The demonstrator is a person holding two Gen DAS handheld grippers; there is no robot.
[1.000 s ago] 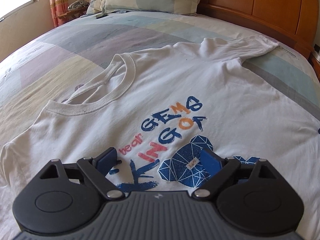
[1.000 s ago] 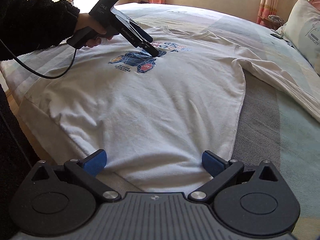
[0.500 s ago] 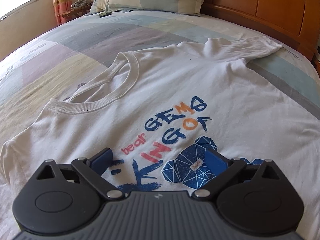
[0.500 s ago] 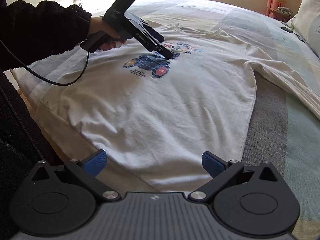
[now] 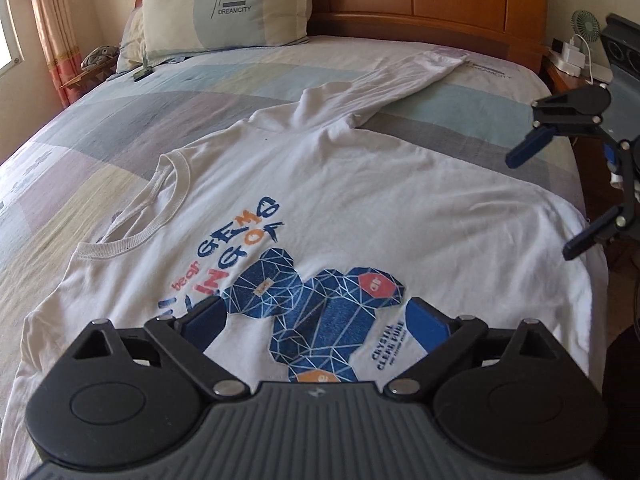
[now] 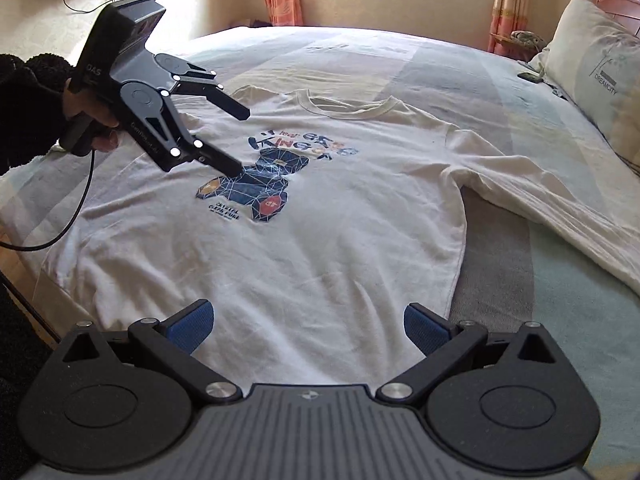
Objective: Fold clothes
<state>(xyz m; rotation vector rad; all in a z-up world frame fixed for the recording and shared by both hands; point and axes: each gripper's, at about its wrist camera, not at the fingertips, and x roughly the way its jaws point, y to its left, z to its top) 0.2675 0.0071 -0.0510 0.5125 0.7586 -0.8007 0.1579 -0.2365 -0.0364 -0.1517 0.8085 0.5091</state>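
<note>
Though between spread jaws, shirt (image 5: 360,208) untouched.

one shirt (image 6: 320,216), two hand-held grippers, one pillow (image 5: 228,4)

Shirt's (image 6: 320,240) outstretched sleeve (image 6: 580,232) cut off

— What do we see, upper left of the right wrist view?
— A fuzzy black sleeve (image 6: 28,108), a black cable (image 6: 60,224), and the left gripper (image 6: 240,140): dark grey body, silver screws, blue-padded fingers (image 6: 226,104).
</note>
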